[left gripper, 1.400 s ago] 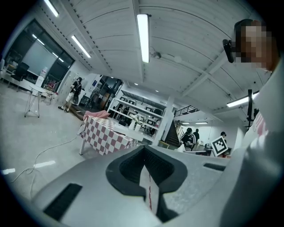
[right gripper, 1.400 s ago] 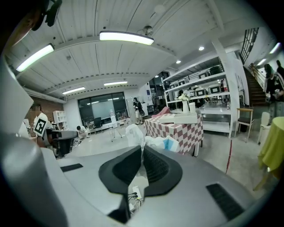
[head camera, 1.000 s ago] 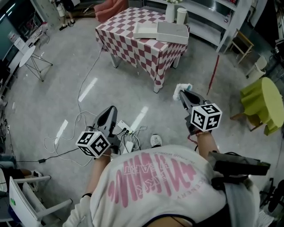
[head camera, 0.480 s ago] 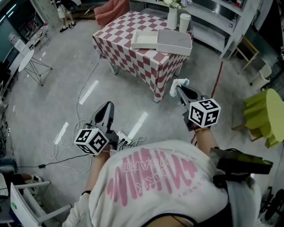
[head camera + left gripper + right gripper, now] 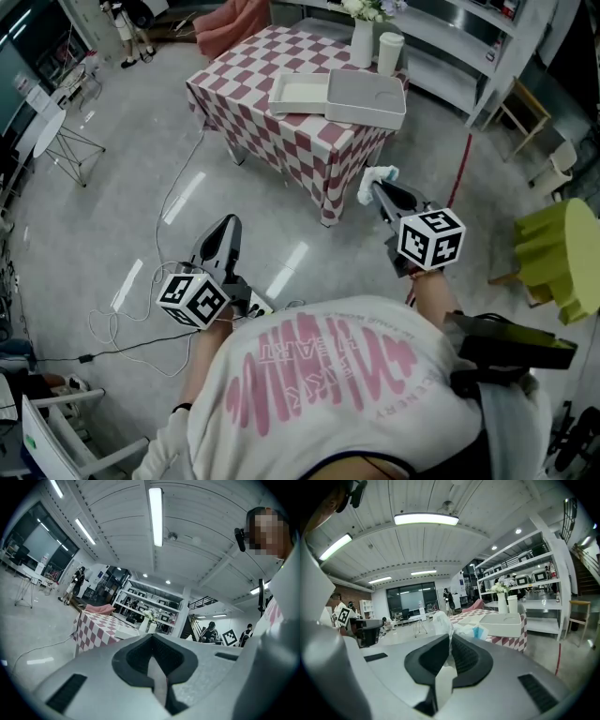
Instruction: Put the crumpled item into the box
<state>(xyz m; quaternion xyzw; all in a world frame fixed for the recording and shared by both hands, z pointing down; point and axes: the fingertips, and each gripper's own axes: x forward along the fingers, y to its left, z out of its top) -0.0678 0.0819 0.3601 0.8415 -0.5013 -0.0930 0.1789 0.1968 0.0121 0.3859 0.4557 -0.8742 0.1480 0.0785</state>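
Observation:
A crumpled white item [image 5: 373, 179] with a bit of blue sticks out of my right gripper [image 5: 377, 190], which is shut on it and held in the air short of the table's near corner. In the right gripper view the crumpled item [image 5: 449, 626] bulges past the shut gripper [image 5: 450, 640], and the white box [image 5: 502, 623] lies beyond it. The open box [image 5: 367, 97] sits on a red-and-white checkered table [image 5: 272, 103], beside a flat white lid [image 5: 298, 92]. My left gripper [image 5: 226, 228] hangs lower left over the floor; its jaws [image 5: 153, 645] meet with nothing between them.
A vase of flowers [image 5: 362, 36] and a white cylinder [image 5: 389, 52] stand behind the box. Cables [image 5: 141, 314] and a power strip [image 5: 255, 301] lie on the floor near my feet. A yellow-green chair [image 5: 562, 258] is at the right, shelving [image 5: 469, 37] behind the table.
Both grippers have travelled toward the checkered table, which now lies nearer and more centred. The floor cables have slipped back under me. The right gripper still holds the crumpled item.

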